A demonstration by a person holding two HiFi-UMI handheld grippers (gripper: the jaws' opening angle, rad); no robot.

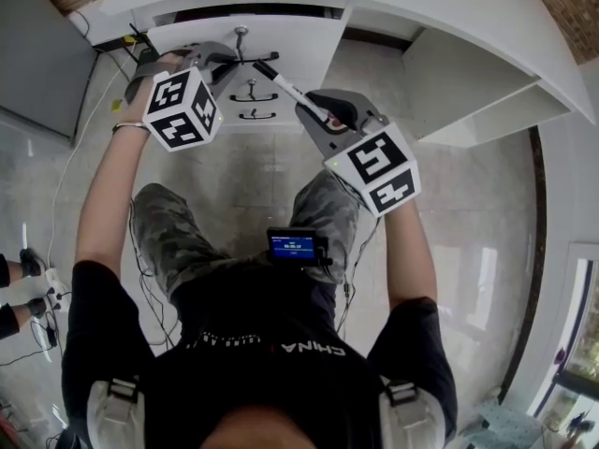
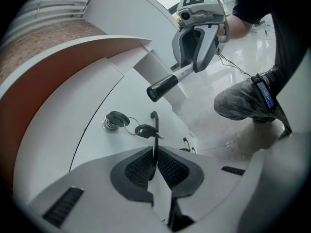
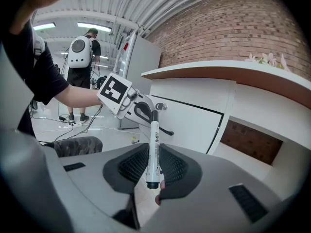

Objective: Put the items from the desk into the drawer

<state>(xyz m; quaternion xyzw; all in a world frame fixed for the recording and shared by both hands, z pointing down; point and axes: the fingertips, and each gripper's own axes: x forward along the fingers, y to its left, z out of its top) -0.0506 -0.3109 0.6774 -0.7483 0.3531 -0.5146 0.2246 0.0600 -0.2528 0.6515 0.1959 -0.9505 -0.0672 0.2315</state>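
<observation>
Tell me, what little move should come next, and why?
Probably a gentle pull with the left gripper to slide the drawer out. Its fingers are shut on the black handle, the white drawer front still looks closed, and the right gripper holds a marker that cannot go in until there is a gap.

White marker (image 3: 154, 135), black cap forward, in right tool (image 3: 154, 155); white drawer (image 2: 97, 144), black handle (image 2: 154, 119).

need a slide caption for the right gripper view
Right gripper clamps a white marker, aimed at the drawer whose handle the left gripper holds.
</observation>
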